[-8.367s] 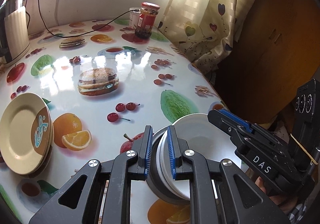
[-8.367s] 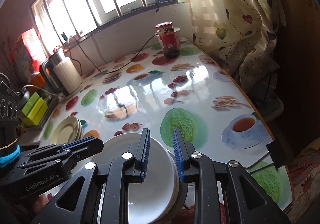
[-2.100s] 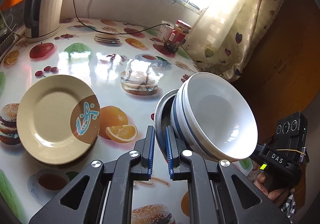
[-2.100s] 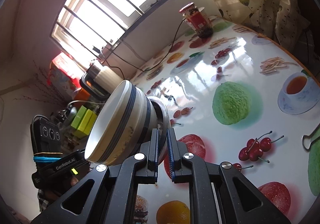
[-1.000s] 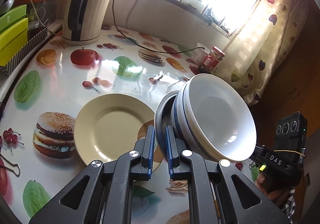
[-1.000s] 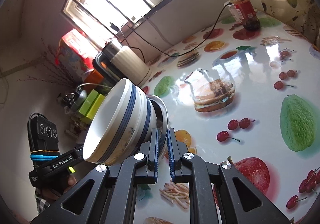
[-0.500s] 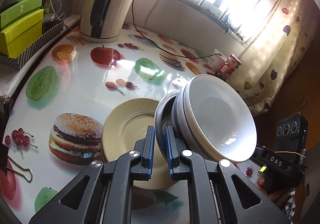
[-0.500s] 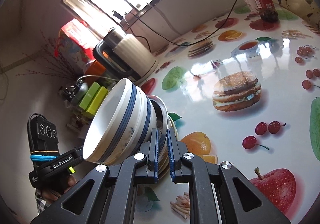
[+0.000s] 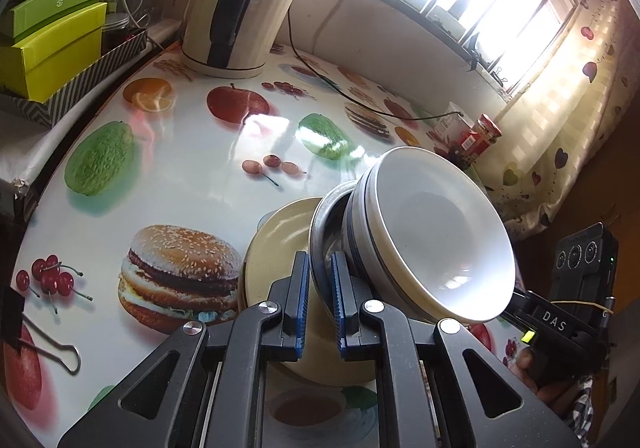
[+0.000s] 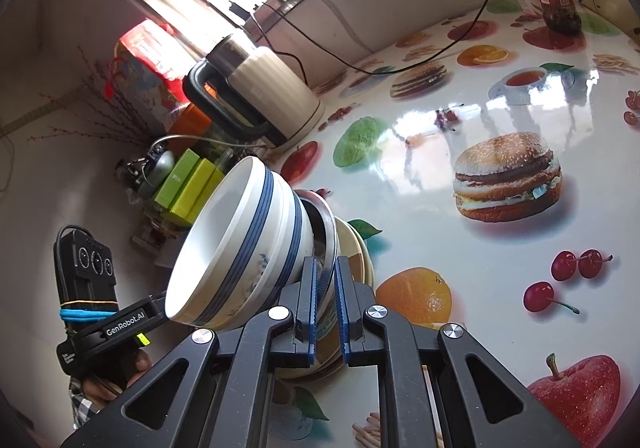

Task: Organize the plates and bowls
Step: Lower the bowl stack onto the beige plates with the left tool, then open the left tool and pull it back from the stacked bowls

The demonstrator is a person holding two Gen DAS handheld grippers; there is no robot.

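Tilting mouth-sideways above the plates point(image 9: 276, 244), bowl stack point(image 9: 432, 236) with both left gripper point(image 9: 320, 312) and right gripper point(image 10: 325, 308) clamped on its metal rim.

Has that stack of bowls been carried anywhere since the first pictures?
Yes. The bowl stack, pinched by both grippers, has travelled across the table toward the kettle side and now hangs tilted over the cream plates.

White bowls point(image 10: 240, 244) with blue bands nest in a steel one point(image 10: 326, 232); cream plates point(image 9: 276, 244); glossy worktop point(image 9: 192, 168) printed with fruit and burgers; green boxes point(image 9: 52, 36) at ten o'clock.
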